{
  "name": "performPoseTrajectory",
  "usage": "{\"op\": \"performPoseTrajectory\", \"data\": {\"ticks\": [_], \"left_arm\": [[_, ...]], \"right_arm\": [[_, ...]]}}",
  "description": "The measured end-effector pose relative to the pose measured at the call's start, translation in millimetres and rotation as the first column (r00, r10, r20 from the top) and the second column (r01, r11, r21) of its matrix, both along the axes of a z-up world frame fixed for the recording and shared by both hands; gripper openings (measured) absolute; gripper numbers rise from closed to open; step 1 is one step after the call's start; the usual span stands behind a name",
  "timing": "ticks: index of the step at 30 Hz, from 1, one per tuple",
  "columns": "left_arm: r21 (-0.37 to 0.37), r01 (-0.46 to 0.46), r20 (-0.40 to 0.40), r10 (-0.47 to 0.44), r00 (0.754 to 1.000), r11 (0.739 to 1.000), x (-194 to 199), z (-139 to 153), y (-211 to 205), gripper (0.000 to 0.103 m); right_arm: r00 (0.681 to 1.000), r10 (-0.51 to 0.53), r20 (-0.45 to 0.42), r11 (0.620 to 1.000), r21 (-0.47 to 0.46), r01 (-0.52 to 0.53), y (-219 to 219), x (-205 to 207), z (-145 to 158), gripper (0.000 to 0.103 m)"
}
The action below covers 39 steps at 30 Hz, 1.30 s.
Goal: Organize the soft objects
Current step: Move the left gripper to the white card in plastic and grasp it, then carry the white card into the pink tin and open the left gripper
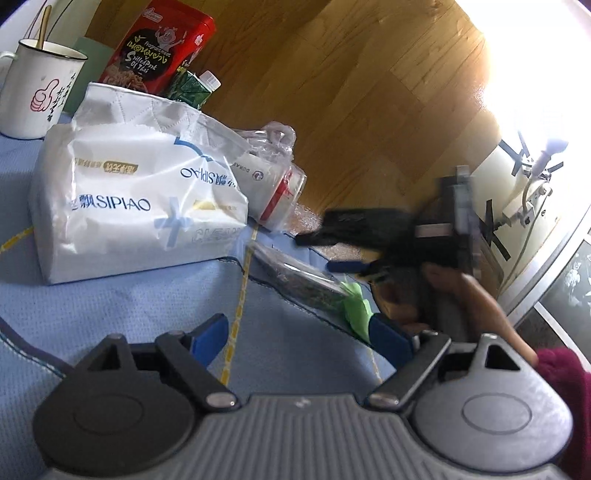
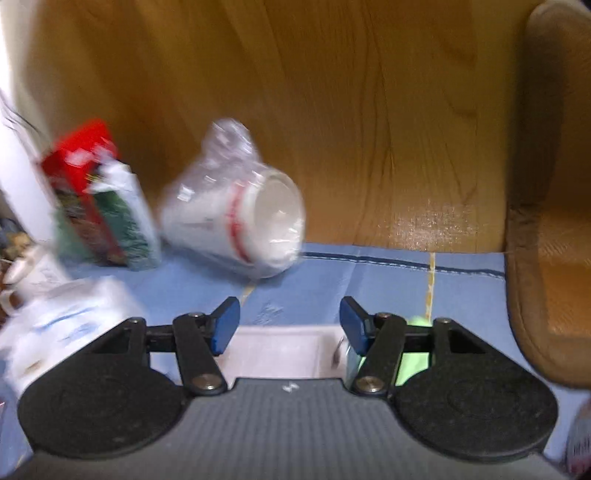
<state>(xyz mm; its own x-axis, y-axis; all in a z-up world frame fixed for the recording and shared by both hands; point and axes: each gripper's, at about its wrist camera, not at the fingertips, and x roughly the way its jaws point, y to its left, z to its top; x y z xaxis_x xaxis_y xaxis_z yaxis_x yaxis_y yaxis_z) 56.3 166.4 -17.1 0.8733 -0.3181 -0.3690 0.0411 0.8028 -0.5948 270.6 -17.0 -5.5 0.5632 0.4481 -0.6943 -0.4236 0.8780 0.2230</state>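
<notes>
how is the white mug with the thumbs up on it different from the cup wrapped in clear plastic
The white mug stands upright on the blue cloth; the plastic-wrapped cup lies on its side. The mug is bare and holds a gold-coloured utensil; the cup is bagged in crinkled clear film. The mug shows a pink thumbs-up drawing; the cup has a red band. Both are mostly white.

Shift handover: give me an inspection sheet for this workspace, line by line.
Surface: blue cloth with a yellow stitched line, covering the table.
Job's things: white tissue pack; bagged stack of paper cups lying on its side.
Clutter: enamel mug with a spoon; red snack box; green carton; flat clear packet.
Grippers: left gripper jaws open, empty; right gripper jaws open, empty.
Cables: nothing seen.
Surroundings: wooden floor; brown chair.
</notes>
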Motion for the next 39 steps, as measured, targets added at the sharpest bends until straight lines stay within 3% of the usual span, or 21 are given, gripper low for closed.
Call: {"op": "performPoseTrajectory", "data": {"ticks": [2, 4, 6, 10, 14, 16, 19, 21, 25, 27, 30, 32, 35, 36, 39], "left_arm": [[0.006, 0.002, 0.002, -0.002, 1.000, 1.000, 0.8, 0.5, -1.0, 0.086], [0.009, 0.001, 0.003, -0.001, 1.000, 1.000, 1.4, 0.7, -1.0, 0.086], [-0.001, -0.007, 0.001, 0.007, 1.000, 1.000, 1.9, -0.1, 1.4, 0.086], [-0.036, -0.019, -0.003, 0.019, 1.000, 0.999, 1.2, -2.0, 8.7, 0.086], [-0.045, -0.003, -0.009, 0.003, 1.000, 0.999, 2.2, -3.2, 9.5, 0.086], [-0.031, 0.014, -0.009, -0.015, 1.000, 0.999, 2.4, -2.8, 6.6, 0.086], [-0.012, 0.075, -0.008, -0.075, 0.997, 0.997, 3.3, -1.7, -0.8, 0.090], [0.009, 0.114, -0.004, -0.114, 0.994, 0.993, 2.6, -0.3, -6.6, 0.091], [0.000, 0.155, -0.026, -0.155, 0.988, 0.988, -5.2, -1.3, -10.2, 0.093], [-0.017, 0.168, -0.041, -0.169, 0.985, 0.986, -13.9, -2.1, -10.4, 0.093], [-0.052, 0.184, -0.062, -0.187, 0.980, 0.981, -28.7, -0.9, -12.1, 0.093], [-0.068, 0.191, -0.076, -0.196, 0.978, 0.979, -33.0, 0.9, -15.1, 0.090], [-0.070, 0.206, -0.135, -0.214, 0.967, 0.976, -30.0, -3.6, -25.1, 0.068], [-0.051, 0.207, -0.135, -0.212, 0.968, 0.977, -30.3, -3.8, -28.8, 0.061], [0.017, 0.198, -0.152, -0.193, 0.969, 0.980, -31.3, 1.7, -40.7, 0.058]], "right_arm": [[0.998, 0.003, -0.065, 0.999, -0.037, -0.005, 4.3, 11.1, -14.0, 0.068], [0.998, 0.059, -0.032, 0.997, -0.057, -0.061, 4.4, 1.0, -14.6, 0.070], [0.990, 0.128, -0.053, 0.990, -0.057, -0.131, 0.6, -11.7, -11.9, 0.070], [0.964, 0.256, -0.069, 0.964, -0.057, -0.260, -20.3, -58.0, -6.3, 0.067], [0.951, 0.307, -0.043, 0.950, -0.048, -0.309, -45.3, -114.1, -3.7, 0.067], [0.954, 0.299, -0.028, 0.953, -0.036, -0.299, -57.5, -137.4, -4.4, 0.067], [0.965, 0.261, 0.000, 0.964, 0.060, -0.261, -88.1, -164.7, -2.9, 0.070], [0.977, 0.208, 0.039, 0.972, 0.106, -0.211, -113.7, -187.7, -1.5, 0.080], [0.987, 0.116, 0.112, 0.978, 0.159, -0.133, -141.7, -216.5, -6.7, 0.083], [0.983, 0.125, 0.138, 0.977, 0.155, -0.146, -142.8, -221.8, -9.3, 0.083], [0.964, 0.192, 0.184, 0.977, 0.056, -0.205, -131.5, -227.3, -10.0, 0.084], [0.952, 0.227, 0.203, 0.972, 0.012, -0.235, -124.5, -227.7, -11.8, 0.085], [0.941, 0.275, 0.196, 0.961, -0.035, -0.274, -104.1, -222.1, -17.1, 0.084], [0.935, 0.300, 0.188, 0.954, -0.045, -0.297, -99.6, -222.1, -20.1, 0.080], [0.930, 0.290, 0.224, 0.957, -0.071, -0.282, -93.3, -229.9, -23.3, 0.064]]}}
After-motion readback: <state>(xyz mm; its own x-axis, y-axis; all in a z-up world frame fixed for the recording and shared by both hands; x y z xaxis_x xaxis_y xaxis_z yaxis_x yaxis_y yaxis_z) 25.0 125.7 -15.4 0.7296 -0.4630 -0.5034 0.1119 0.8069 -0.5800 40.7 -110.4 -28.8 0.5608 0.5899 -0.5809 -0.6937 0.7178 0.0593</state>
